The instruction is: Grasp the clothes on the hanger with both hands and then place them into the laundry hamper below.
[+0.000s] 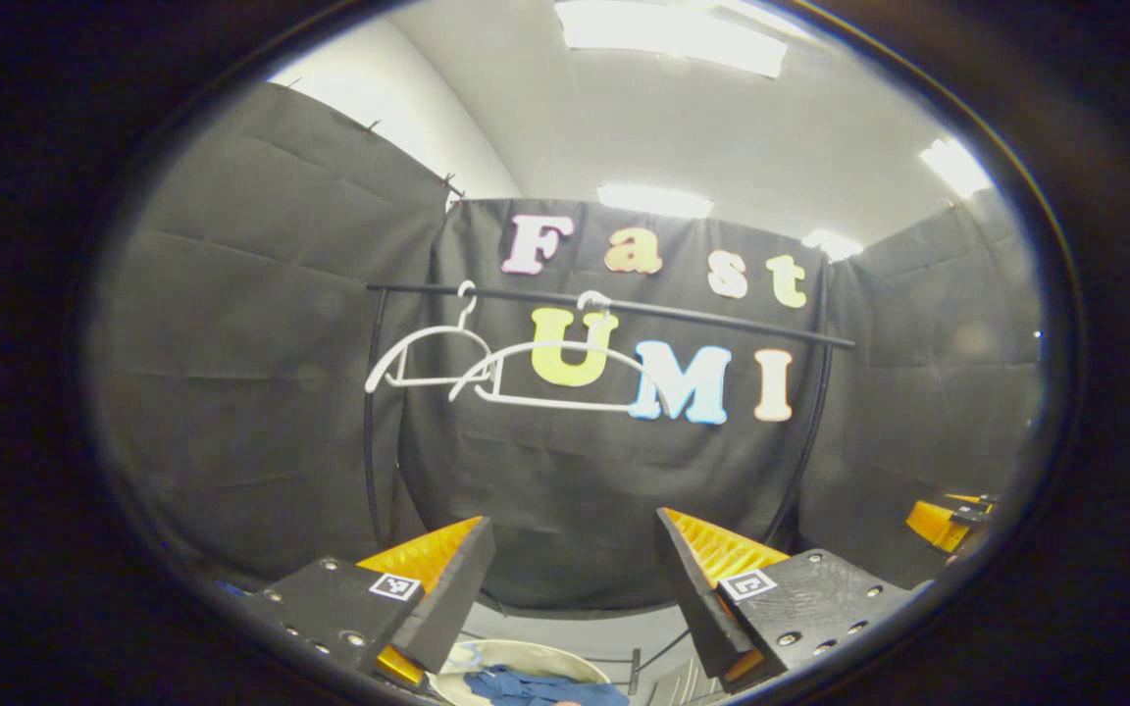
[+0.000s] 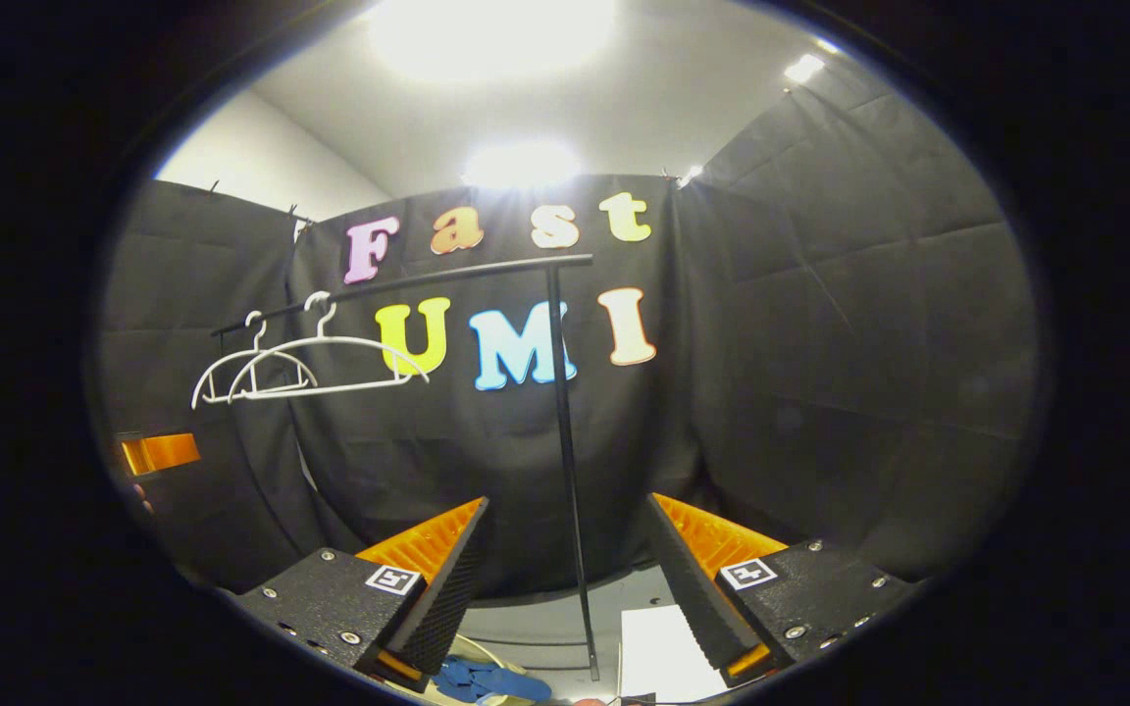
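With both hangers bare on the rail and blue clothes already in the hamper below that rail, little left to spoil; left gripper and right gripper wide open, empty; could snag rail post if swung carelessly

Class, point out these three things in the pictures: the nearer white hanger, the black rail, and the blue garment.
nearer white hanger (image 1: 565, 402), left gripper view, on its bottom bar
black rail (image 1: 712, 319), left gripper view, along the horizontal bar
blue garment (image 1: 526, 686), left gripper view, on the folded cloth
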### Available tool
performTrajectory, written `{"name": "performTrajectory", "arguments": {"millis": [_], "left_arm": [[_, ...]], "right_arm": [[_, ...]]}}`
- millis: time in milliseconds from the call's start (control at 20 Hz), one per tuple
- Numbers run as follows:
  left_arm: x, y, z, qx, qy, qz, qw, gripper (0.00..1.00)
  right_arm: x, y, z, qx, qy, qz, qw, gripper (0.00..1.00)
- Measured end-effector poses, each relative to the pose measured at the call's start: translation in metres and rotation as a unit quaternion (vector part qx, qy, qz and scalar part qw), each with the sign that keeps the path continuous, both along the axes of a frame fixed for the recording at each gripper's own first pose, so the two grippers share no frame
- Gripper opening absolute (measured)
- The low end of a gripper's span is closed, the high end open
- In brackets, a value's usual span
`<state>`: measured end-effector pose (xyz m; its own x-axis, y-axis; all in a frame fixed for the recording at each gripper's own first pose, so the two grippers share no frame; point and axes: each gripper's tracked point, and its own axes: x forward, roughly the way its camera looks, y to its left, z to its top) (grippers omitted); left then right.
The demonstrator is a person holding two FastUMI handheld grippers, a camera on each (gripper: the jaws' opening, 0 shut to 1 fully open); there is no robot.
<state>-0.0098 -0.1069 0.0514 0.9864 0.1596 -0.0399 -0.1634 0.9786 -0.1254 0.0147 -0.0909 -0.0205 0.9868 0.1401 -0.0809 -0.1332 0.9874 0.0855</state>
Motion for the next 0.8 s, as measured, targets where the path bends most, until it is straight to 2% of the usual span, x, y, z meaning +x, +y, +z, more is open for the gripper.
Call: {"name": "performTrajectory", "arguments": {"millis": [100, 200, 250, 300, 350, 450, 500, 700, 750, 800], "left_arm": [[-0.014, 0.009, 0.021, -0.001, -0.013, 0.001, 1.000, 0.98], [-0.029, 0.025, 0.036, 0.005, -0.026, -0.005, 1.000, 0.98], [-0.032, 0.032, 0.049, 0.011, -0.035, -0.010, 0.999, 0.98], [-0.034, 0.040, 0.059, 0.016, -0.043, -0.012, 0.999, 0.98], [-0.036, 0.048, 0.067, 0.021, -0.049, -0.013, 0.998, 0.90], [-0.035, 0.062, 0.075, 0.023, -0.055, -0.013, 0.998, 0.92], [-0.033, 0.072, 0.072, 0.021, -0.055, -0.009, 0.998, 0.93], [-0.031, 0.111, 0.051, 0.031, -0.056, 0.007, 0.998, 0.97], [-0.030, 0.120, 0.042, 0.030, -0.051, 0.011, 0.998, 0.98], [-0.030, 0.125, 0.034, 0.024, -0.048, 0.009, 0.999, 0.98]], "right_arm": [[0.006, -0.010, 0.024, 0.004, -0.027, -0.012, 1.000, 0.91], [0.012, -0.018, 0.045, 0.002, -0.057, -0.029, 0.998, 0.95], [0.014, -0.020, 0.056, 0.003, -0.069, -0.035, 0.997, 0.91], [0.014, -0.020, 0.062, 0.005, -0.075, -0.040, 0.996, 0.91], [0.015, -0.020, 0.068, 0.006, -0.078, -0.046, 0.996, 0.95], [0.012, -0.025, 0.073, 0.001, -0.077, -0.062, 0.995, 0.91], [0.010, -0.030, 0.071, -0.007, -0.071, -0.073, 0.995, 0.95], [-0.009, -0.038, 0.061, -0.050, -0.069, -0.102, 0.991, 0.95], [-0.014, -0.037, 0.058, -0.054, -0.068, -0.107, 0.990, 0.91], [-0.018, -0.037, 0.054, -0.056, -0.065, -0.111, 0.990, 0.95]]}}
